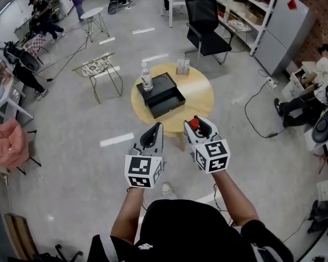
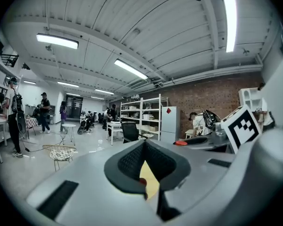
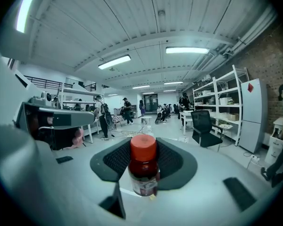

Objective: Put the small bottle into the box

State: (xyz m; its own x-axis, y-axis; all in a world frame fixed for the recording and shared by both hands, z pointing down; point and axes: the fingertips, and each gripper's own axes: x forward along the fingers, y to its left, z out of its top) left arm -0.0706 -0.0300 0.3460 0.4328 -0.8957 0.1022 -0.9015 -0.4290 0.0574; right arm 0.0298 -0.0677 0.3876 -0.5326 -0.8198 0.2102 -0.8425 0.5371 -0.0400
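A small dark bottle with a red cap (image 3: 143,166) stands upright between the black pads of my right gripper (image 3: 144,160), which is shut on it. From the head view the right gripper (image 1: 200,127) hovers above the floor just short of the round yellow table (image 1: 199,91), with the bottle's red cap (image 1: 194,123) showing at its tips. An open black box (image 1: 167,106) lies on the table's middle, its lid folded back. My left gripper (image 1: 152,135) hangs beside the right one, jaws together and empty (image 2: 146,163).
A clear water bottle (image 1: 146,76) stands at the box's far left corner, and a small packet (image 1: 182,66) at the table's far edge. A wire stool (image 1: 95,67) is left of the table, a black office chair (image 1: 208,23) beyond it. People sit at both sides of the room.
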